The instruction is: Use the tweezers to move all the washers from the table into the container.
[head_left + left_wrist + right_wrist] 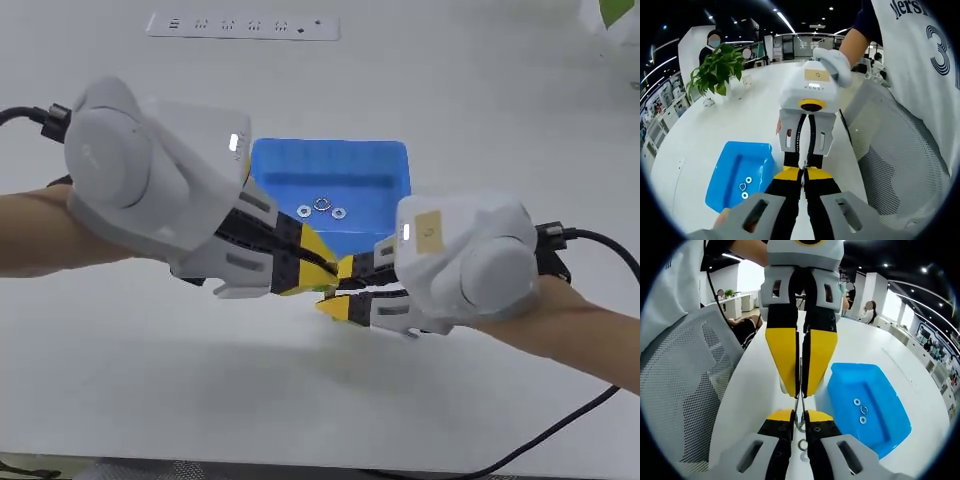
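Left gripper (799,392) and right gripper (799,415) are meeting tip-to-tip, jaws narrow, both pinching tweezers (799,405); washers (803,444) lying beneath on desk (200,380).

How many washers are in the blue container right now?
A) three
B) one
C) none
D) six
A: in the head view three washers lie close together on the floor of the blue container, and both gripper views show the same three.

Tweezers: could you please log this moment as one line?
tweezers held by left gripper and right gripper | container: three washers | table: two washers
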A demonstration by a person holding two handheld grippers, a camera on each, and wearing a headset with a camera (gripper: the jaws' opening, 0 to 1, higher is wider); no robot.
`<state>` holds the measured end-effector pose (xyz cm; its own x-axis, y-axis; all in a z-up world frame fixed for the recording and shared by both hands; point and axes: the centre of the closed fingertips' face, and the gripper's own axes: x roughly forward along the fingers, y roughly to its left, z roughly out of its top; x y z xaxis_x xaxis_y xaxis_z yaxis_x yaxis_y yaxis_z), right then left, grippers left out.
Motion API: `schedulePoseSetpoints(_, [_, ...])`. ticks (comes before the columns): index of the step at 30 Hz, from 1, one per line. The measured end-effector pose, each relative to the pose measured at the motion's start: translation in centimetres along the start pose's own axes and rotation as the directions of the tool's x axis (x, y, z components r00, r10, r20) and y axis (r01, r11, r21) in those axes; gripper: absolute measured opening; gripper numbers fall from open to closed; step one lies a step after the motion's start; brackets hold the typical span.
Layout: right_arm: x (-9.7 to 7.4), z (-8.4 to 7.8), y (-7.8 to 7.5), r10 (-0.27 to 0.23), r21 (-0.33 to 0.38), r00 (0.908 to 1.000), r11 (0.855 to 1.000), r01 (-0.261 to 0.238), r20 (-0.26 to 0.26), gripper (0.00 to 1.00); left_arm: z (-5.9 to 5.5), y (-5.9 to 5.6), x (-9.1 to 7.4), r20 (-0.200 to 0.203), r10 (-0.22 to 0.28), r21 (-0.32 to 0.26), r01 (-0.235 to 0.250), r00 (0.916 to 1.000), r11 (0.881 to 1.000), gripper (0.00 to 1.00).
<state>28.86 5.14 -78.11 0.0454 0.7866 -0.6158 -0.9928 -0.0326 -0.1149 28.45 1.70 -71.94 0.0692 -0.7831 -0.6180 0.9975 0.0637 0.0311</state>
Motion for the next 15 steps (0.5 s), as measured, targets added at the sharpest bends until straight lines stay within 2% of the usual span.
schedulePoseSetpoints(8, [-0.5,1.2,0.1,-0.003,-0.009,0.9999,1.0,0.003,0.014,0.1,0.7,-0.3,-1.1,-0.002,0.008,0.012,-0.008,1.0,1.0,0.06])
schedulePoseSetpoints(15, [-1.4,2.8,-0.2,-0.016,-0.046,0.9996,0.999,0.017,0.022,0.1,2.0,-0.3,-2.5,-0.007,0.015,0.038,-0.015,0.9999,0.999,0.06])
